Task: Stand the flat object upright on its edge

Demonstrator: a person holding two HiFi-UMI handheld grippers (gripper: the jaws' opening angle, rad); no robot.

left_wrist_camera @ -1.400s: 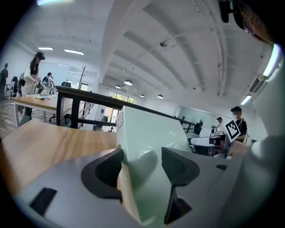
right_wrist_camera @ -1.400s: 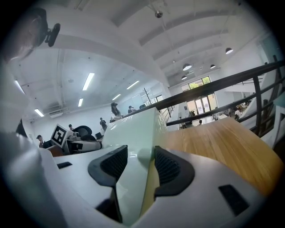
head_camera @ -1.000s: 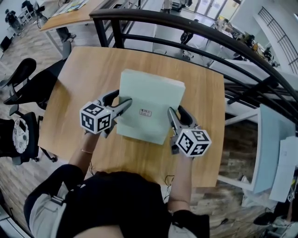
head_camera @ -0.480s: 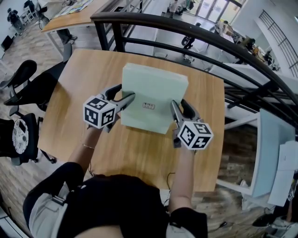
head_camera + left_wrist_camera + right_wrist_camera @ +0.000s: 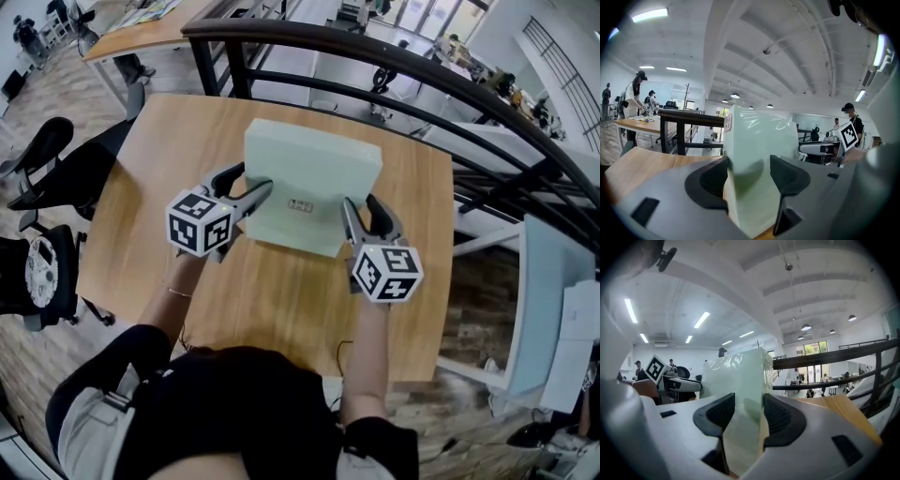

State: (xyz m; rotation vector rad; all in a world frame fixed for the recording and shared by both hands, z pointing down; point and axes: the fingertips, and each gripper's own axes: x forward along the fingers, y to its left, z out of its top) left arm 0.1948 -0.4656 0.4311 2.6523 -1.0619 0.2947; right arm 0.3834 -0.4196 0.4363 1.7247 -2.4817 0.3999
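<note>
The flat object is a pale green box (image 5: 314,173) wrapped in clear film, with a small label (image 5: 300,206) on its broad face. It is tilted up over the wooden table (image 5: 150,159), the labelled face turned toward me. My left gripper (image 5: 255,199) is shut on the box's left edge and my right gripper (image 5: 351,216) is shut on its right edge. In the left gripper view the box (image 5: 759,145) stands as a slab between the dark pads (image 5: 787,176). The right gripper view shows the box (image 5: 736,385) pinched between the ribbed pads (image 5: 780,420) the same way.
A black curved railing (image 5: 403,66) runs just behind the table. Office chairs (image 5: 42,178) stand at the left and a pale panel (image 5: 548,300) leans at the right. People stand at desks in the background of both gripper views.
Both grippers have moved a little away from me and upward with the box. The box's near edge has risen, so its face looks shorter from above.
</note>
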